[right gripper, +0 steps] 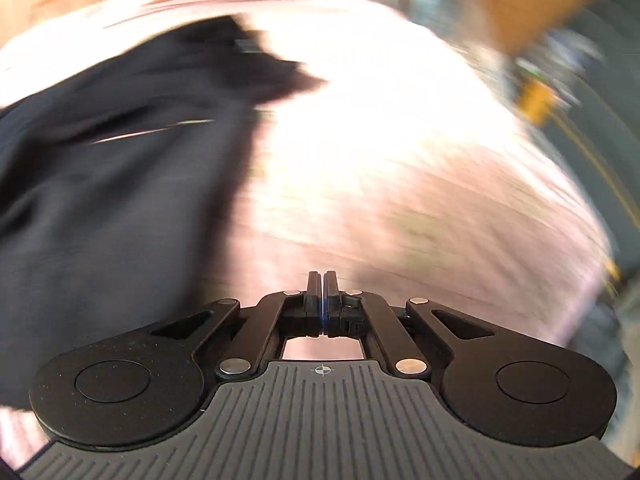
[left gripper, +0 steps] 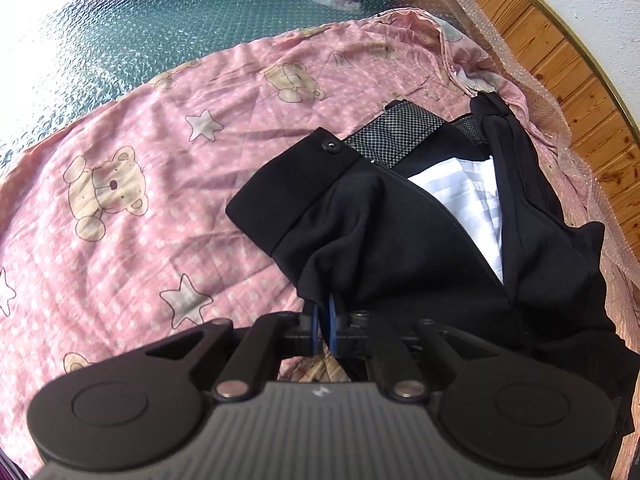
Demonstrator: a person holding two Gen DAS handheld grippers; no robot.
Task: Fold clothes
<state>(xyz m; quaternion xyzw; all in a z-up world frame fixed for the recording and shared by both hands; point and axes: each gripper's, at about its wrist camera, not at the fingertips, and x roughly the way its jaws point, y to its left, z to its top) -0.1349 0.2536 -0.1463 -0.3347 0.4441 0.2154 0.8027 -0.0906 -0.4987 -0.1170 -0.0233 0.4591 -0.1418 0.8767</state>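
A black pair of trousers (left gripper: 400,248) lies on a pink bear-and-star blanket (left gripper: 140,200), with its waistband, a snap button (left gripper: 331,145), a checked inner band and a white pocket lining (left gripper: 468,200) showing. My left gripper (left gripper: 325,312) is shut on a bunched fold of the black cloth near the waist. The right wrist view is heavily blurred. There the black trousers (right gripper: 104,184) fill the left side, and my right gripper (right gripper: 322,280) is shut with nothing between its fingers, over the pink blanket (right gripper: 400,184) and to the right of the garment.
Bubble wrap over a green surface (left gripper: 132,32) lies beyond the blanket. A wooden panel (left gripper: 560,92) and a white wall run along the right. Blurred orange and grey shapes (right gripper: 540,20) stand at the right wrist view's upper right.
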